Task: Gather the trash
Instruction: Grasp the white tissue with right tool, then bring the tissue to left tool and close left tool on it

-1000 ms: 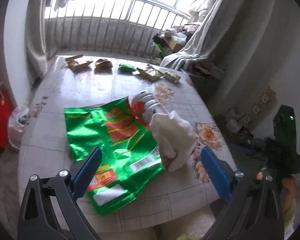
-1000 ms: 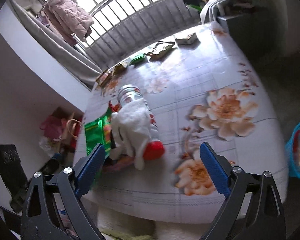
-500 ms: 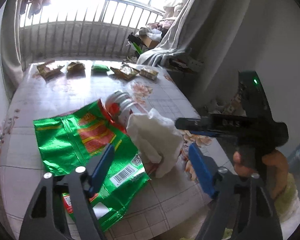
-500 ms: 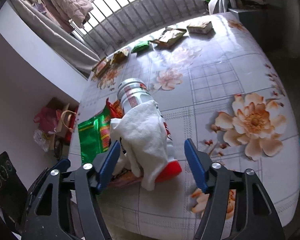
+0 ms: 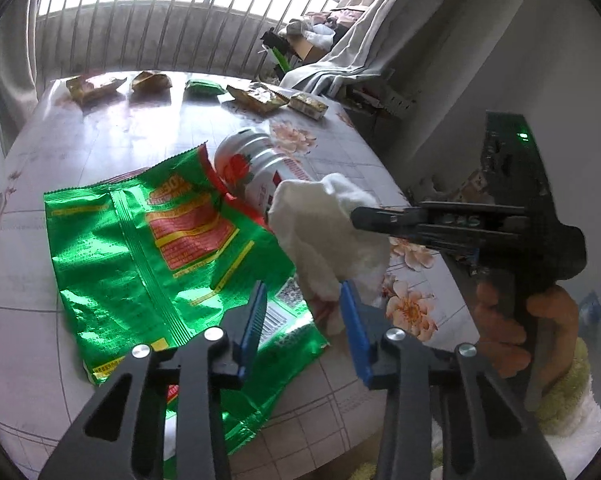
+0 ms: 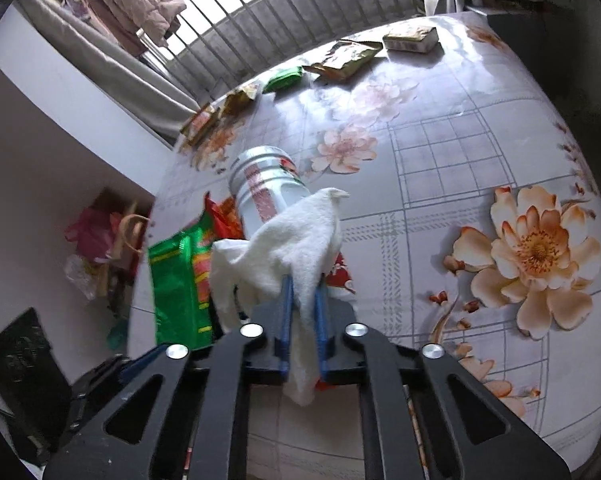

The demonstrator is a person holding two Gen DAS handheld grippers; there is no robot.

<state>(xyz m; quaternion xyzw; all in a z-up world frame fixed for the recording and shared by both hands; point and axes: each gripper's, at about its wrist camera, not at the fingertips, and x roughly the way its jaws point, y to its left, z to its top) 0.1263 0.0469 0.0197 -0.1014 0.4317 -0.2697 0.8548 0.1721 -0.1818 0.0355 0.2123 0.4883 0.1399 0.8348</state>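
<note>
Tissue [image 5: 324, 236] lay in a white heap on the bench [image 5: 100, 140], draped over a can [image 5: 252, 164] that was on its side, in the left wrist view. Beside it lay a big green wrapper [image 5: 152, 248]. The left gripper [image 5: 302, 308] was closing, with the wrapper's corner and the low edge of the tissue between its 2 blue pads, but they did not press on anything yet. The right gripper came in from the side, held by a hand [image 5: 512, 332].

In the right wrist view, the right gripper [image 6: 302, 312] was clamped on the tissue [image 6: 288, 248], its pads nearly together. The can [image 6: 266, 184] sat just behind.

I think the tissue could tear if both grippers pulled it apart. The can might roll when the tissue lifts.

Only the left view showed the whole wrapper and the hand. Only the right view showed the pinch up close.
</note>
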